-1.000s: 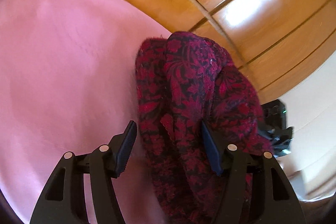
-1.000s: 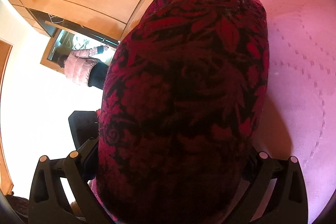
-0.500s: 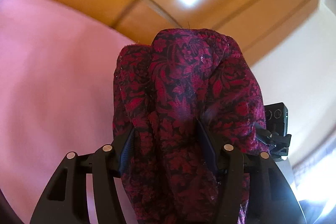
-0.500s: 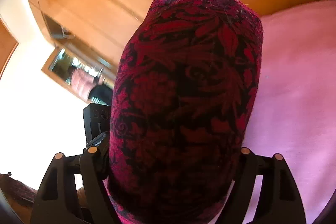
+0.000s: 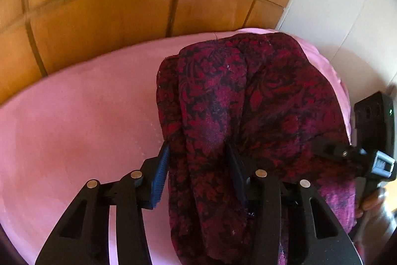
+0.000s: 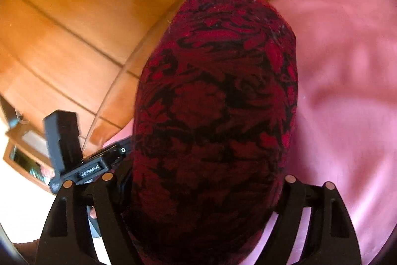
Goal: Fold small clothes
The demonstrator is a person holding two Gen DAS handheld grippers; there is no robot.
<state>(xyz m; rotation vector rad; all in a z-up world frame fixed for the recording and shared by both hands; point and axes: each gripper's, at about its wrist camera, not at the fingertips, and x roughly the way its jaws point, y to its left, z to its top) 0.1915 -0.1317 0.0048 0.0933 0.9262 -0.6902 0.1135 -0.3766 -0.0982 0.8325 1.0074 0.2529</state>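
Between both grippers' fingers [image 5: 162, 167], red-black garment [image 5: 248, 101]

Each fisheye camera sits just behind its own hand-held gripper, angled downward along the fingers. The left wrist view faces the pink bedspread [image 5: 74, 116], with wooden panelling [image 5: 111, 16] across the top of the frame. The right wrist view has the same bedspread at right and the panelling at upper left. Both press close to the red-and-black patterned cloth [image 6: 215, 116], which fills the centre of each frame.
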